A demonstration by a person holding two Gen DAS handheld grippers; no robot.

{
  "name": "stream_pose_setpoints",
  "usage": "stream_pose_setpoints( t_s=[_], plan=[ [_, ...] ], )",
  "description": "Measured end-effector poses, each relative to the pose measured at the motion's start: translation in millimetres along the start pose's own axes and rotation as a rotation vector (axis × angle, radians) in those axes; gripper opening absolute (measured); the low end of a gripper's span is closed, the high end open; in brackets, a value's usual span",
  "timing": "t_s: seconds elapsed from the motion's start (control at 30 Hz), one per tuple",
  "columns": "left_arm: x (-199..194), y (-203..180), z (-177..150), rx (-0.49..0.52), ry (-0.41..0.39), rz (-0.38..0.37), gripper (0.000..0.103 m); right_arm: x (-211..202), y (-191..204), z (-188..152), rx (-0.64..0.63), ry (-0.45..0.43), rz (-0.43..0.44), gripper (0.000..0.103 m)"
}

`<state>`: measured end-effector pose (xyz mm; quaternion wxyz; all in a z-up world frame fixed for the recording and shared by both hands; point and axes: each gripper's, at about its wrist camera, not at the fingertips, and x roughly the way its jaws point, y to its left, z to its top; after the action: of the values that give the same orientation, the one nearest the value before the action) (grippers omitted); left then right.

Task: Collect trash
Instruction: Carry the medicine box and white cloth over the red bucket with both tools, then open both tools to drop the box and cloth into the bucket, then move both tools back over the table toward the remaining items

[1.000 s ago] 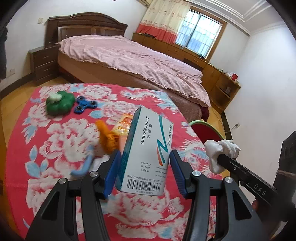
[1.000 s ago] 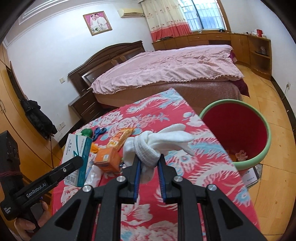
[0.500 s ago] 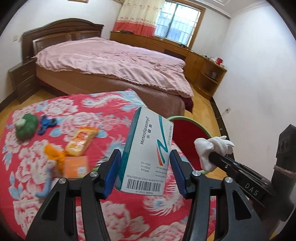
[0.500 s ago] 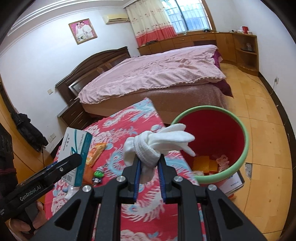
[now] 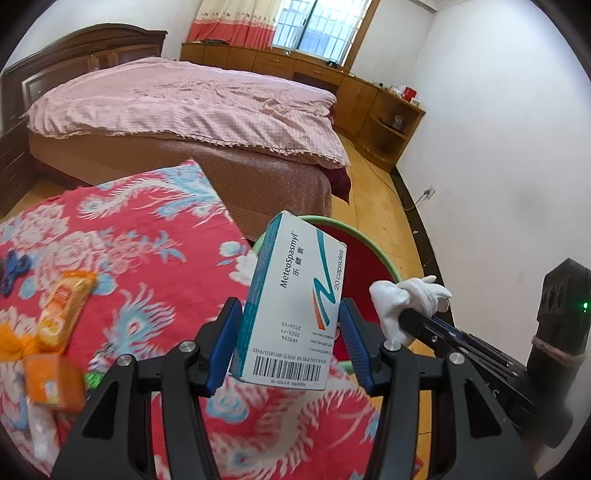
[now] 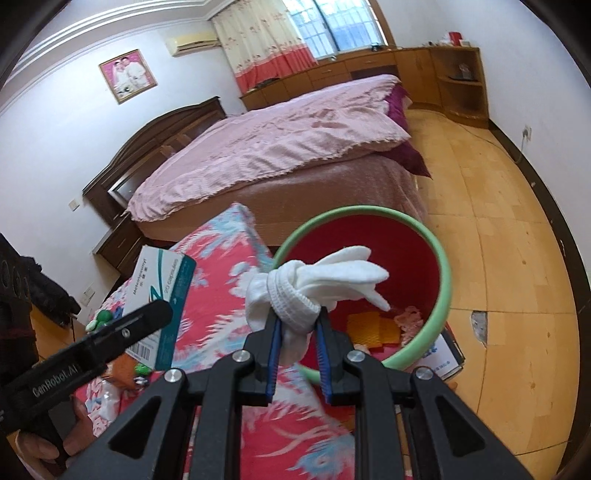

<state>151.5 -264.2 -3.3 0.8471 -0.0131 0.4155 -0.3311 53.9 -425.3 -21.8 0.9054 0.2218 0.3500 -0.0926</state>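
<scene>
Left gripper (image 5: 290, 345): angled downward, clamped on the medicine box (image 5: 295, 314), near the bin (image 6: 445, 280).
Right gripper (image 6: 297, 326): angled downward, pinching knotted white glove (image 6: 314, 282) above bin's near rim.
Table (image 5: 155, 236): left of bin.

Bright daylit room, fisheye views

Daylight enters through the window (image 5: 317, 27); walls below it bow toward dark vignetted corners, while the floral tablecloth (image 5: 140, 258) nearer the lens smears with motion blur.

I see desk cloth (image 5: 155, 236) red, white-and-blue floral. Medicine box (image 5: 295, 306) white, teal edge. Knotted rag (image 6: 314, 280) white. Bin (image 6: 445, 280) red inside, green rim. Bedspread (image 5: 184, 103) pink check. My tool pads (image 5: 221, 343) blue.
</scene>
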Motion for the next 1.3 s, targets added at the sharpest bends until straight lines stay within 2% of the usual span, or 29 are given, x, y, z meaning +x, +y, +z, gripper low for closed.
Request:
stream_pose_setpoints(
  t_s=[0.4,0.6,0.83,0.87,0.93,1.1,1.3],
  plan=[
    [76,-18,12,0.008,0.077,-0.001,0.055,35,-52,18,0.038,0.038,-0.045,0.02],
    [86,-26,15,0.053,0.069,0.01,0.055,48,-62,19,0.039,0.056,-0.049,0.02],
    [90,-14,14,-0.004,0.083,0.031,0.055,58,-64,17,0.03,0.068,-0.039,0.023],
    [89,-11,13,-0.012,0.086,0.035,0.055,58,-64,17,0.031,0.069,-0.04,0.025],
    [85,-8,11,-0.022,0.086,0.047,0.055,58,-64,17,0.039,0.065,-0.036,0.037],
    [70,1,6,-0.041,0.063,0.069,0.055,56,-66,16,0.065,0.048,-0.017,0.053],
    [47,14,-3,-0.074,0.048,0.094,0.055,47,-59,13,0.067,0.043,-0.005,0.059]
  ],
)
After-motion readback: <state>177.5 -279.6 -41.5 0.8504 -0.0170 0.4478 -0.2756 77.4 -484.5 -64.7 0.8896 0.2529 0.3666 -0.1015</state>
